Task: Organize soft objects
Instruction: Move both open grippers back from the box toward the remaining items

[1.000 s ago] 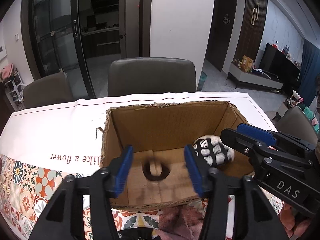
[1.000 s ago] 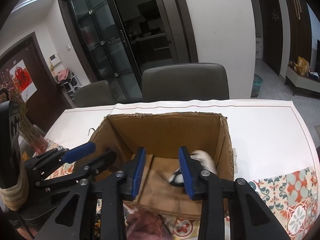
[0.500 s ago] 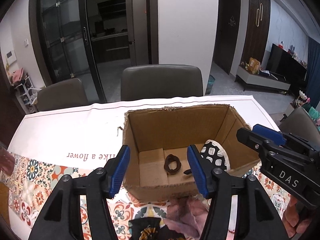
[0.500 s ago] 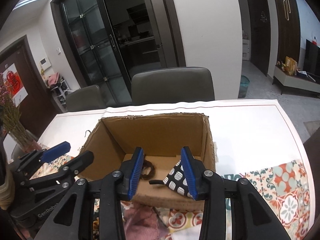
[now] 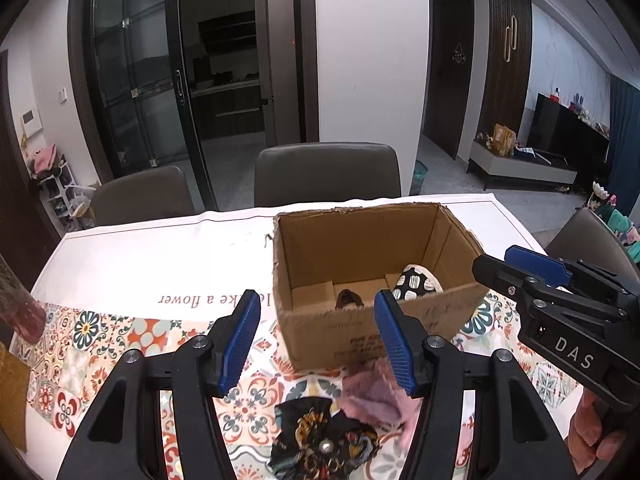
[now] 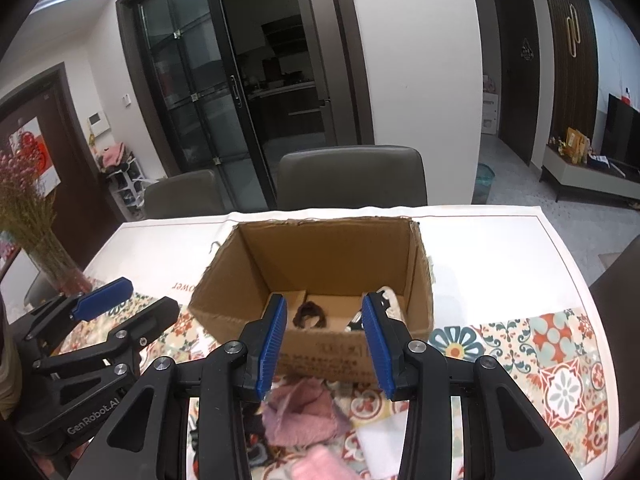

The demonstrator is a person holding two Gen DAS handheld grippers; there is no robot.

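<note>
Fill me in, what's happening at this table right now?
A person is sorting soft items into the cardboard box with two handheld tools. Both the left claw and the right claw are open and hold nothing. A dark scrunchie and a black-and-white pouch lie in the box. A pink cloth and a dark floral scrunchie wait on the tablecloth.

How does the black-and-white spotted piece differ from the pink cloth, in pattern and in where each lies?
The spotted piece is black with white blotches; the pink cloth is plain and fuzzy. The spotted piece lies inside the cardboard box, at its right side; the pink cloth lies outside on the tablecloth, in front of the box. Neither is held by tongs.
</note>
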